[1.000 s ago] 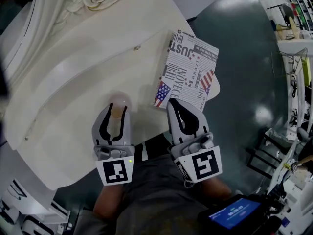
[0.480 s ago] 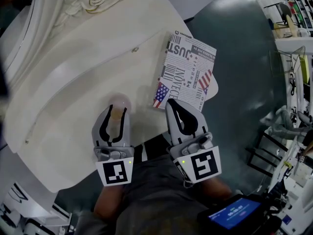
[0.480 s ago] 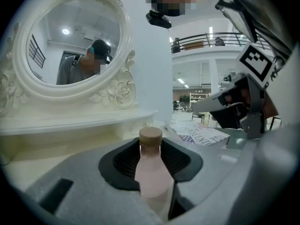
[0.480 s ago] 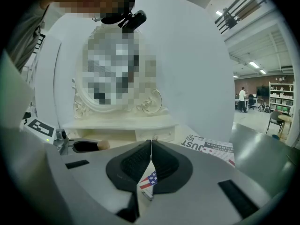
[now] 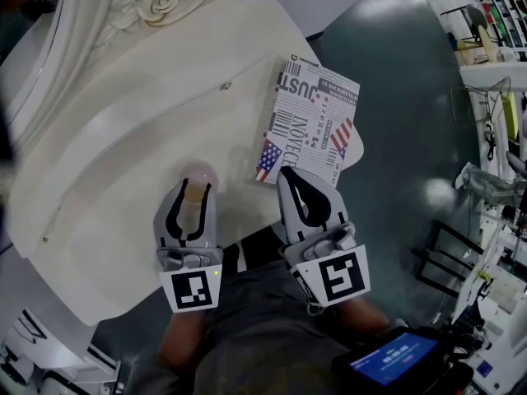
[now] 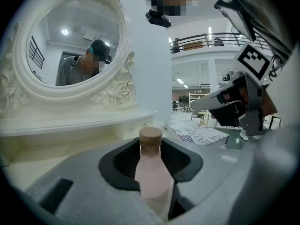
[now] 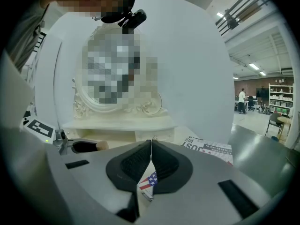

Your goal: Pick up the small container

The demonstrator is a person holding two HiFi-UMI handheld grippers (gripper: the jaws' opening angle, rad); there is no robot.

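The small container is a pale pink bottle (image 6: 151, 172) with a brown cap (image 6: 151, 135). It stands upright between the jaws of my left gripper (image 6: 151, 146), whose pads press on both of its sides. From the head view the bottle (image 5: 196, 189) shows over the cream dressing table (image 5: 115, 138), and its base is hidden. My right gripper (image 5: 288, 174) hovers beside it at the table's near edge, jaws together with nothing in them. The right gripper view shows these jaws (image 7: 151, 144) closed, with the left gripper's tip and the bottle cap (image 7: 100, 145) off to the left.
A printed magazine (image 5: 314, 122) lies on the table's right corner, partly over the edge, just beyond the right gripper. An ornate oval mirror (image 6: 70, 41) stands at the back of the table. Dark floor (image 5: 412, 97) lies to the right. A phone (image 5: 394, 359) shows at the bottom right.
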